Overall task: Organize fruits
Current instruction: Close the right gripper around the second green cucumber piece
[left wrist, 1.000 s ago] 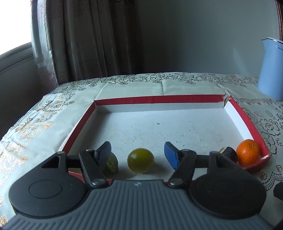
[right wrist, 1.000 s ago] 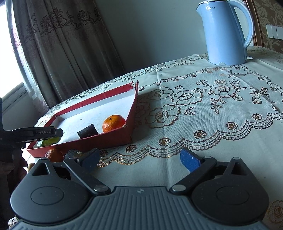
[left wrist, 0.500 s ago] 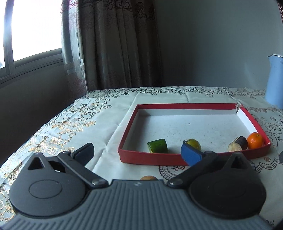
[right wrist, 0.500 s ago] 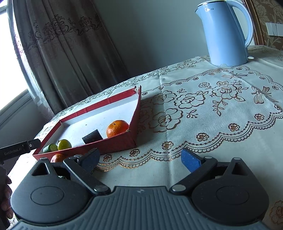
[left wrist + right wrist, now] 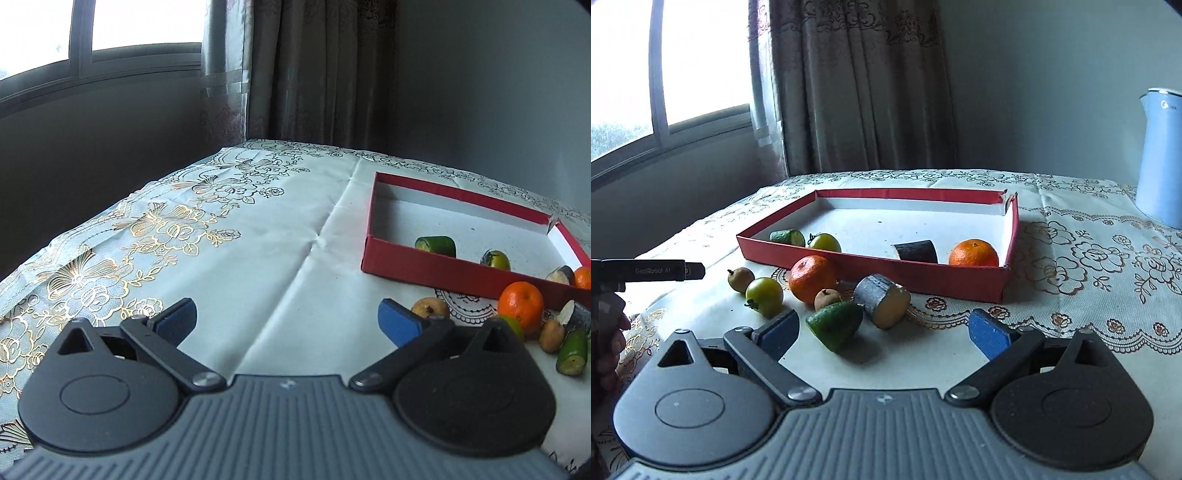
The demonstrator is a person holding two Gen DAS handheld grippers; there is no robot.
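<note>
Both my grippers gape empty; the right gripper (image 5: pixel 884 328) nears the crowded green wedge (image 5: pixel 835 320), so neighbours may roll off the worktop (image 5: pixel 1071 354).

Ahead of me I note a floral gold-printed tablecloth (image 5: pixel 221 236), a pale blue kettle (image 5: pixel 1161 155) at its far right, brown patterned curtains (image 5: pixel 857 85) and a bright window (image 5: pixel 624 66).

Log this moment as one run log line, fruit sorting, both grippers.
left gripper: open, empty | right gripper: open, empty | shallow red cardboard tray: four pieces inside | green cut fruit piece: on tablecloth, nearest right fingers
</note>
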